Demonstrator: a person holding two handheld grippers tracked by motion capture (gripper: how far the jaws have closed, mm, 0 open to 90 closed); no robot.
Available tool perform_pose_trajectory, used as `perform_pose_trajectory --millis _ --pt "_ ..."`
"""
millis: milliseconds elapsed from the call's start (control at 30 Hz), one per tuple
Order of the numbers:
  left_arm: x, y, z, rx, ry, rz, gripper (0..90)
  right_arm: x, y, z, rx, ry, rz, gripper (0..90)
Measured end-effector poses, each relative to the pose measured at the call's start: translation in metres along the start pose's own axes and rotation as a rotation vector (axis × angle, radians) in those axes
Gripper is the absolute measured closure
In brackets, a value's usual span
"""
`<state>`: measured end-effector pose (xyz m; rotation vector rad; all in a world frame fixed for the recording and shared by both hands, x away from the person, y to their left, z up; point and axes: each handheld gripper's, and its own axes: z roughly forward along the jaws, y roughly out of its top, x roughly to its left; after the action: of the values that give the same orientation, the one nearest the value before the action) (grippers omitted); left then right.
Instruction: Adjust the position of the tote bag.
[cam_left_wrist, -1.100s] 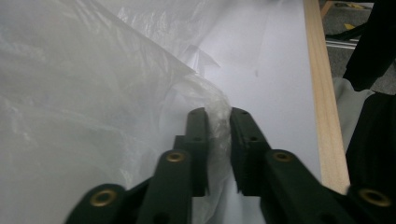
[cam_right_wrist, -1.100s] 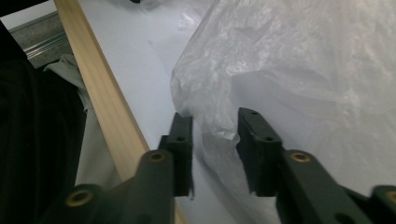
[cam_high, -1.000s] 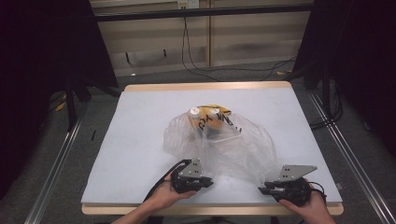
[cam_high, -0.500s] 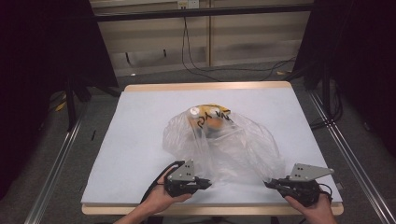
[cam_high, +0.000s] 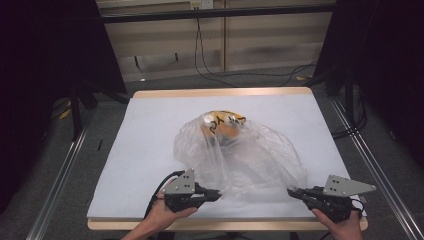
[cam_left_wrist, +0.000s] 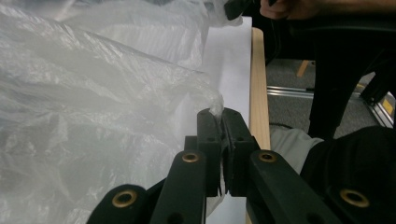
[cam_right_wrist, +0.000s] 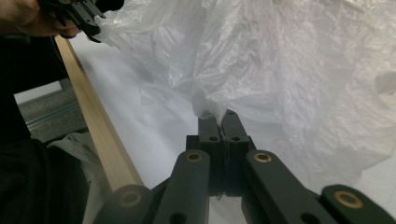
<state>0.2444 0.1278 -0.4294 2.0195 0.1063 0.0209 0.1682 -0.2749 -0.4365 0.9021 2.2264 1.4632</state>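
Bag (cam_high: 240, 155) betw. L gripper (cam_high: 216, 194) & R gripper (cam_high: 292, 192), both clamped on its near edge.

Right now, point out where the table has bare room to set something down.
Free: the white table top left of the plastic bag, the strip between the bag and the far wooden edge, and a narrower band to its right. Crowded: the near edge, where the left gripper and right gripper pinch the bag's corners.
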Motion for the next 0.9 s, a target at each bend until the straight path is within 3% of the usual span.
perform_pose_trajectory --millis 133,200,267,333,400,600,733,900 --pt "0.004 0.003 -0.007 -0.041 0.009 -0.01 87.8 -0.002 0.002 -0.003 -0.027 -0.006 0.007 90.0" --pt "0.006 0.004 -0.013 -0.037 0.037 -0.003 87.8 -0.002 0.004 -0.004 -0.04 -0.003 -0.001 90.0" --pt "0.011 0.003 -0.02 -0.07 0.037 -0.024 87.9 -0.001 0.009 -0.006 -0.082 0.022 0.027 90.0" --pt "0.014 0.003 -0.025 -0.087 0.049 -0.044 87.9 0.002 0.017 -0.007 -0.111 0.033 0.016 90.0" --pt "0.015 0.004 -0.028 -0.102 0.058 -0.04 87.9 0.005 0.023 -0.006 -0.114 0.032 -0.014 90.0" --pt "0.013 0.012 -0.039 -0.137 0.085 -0.016 87.9 0.002 0.026 -0.002 -0.12 0.035 -0.009 90.0" --pt "0.017 0.013 -0.047 -0.179 0.112 -0.052 87.9 0.001 0.033 -0.005 -0.133 0.025 -0.013 90.0" --pt "0.02 0.016 -0.056 -0.189 0.144 -0.043 87.9 0.002 0.041 -0.006 -0.141 0.034 -0.026 90.0"
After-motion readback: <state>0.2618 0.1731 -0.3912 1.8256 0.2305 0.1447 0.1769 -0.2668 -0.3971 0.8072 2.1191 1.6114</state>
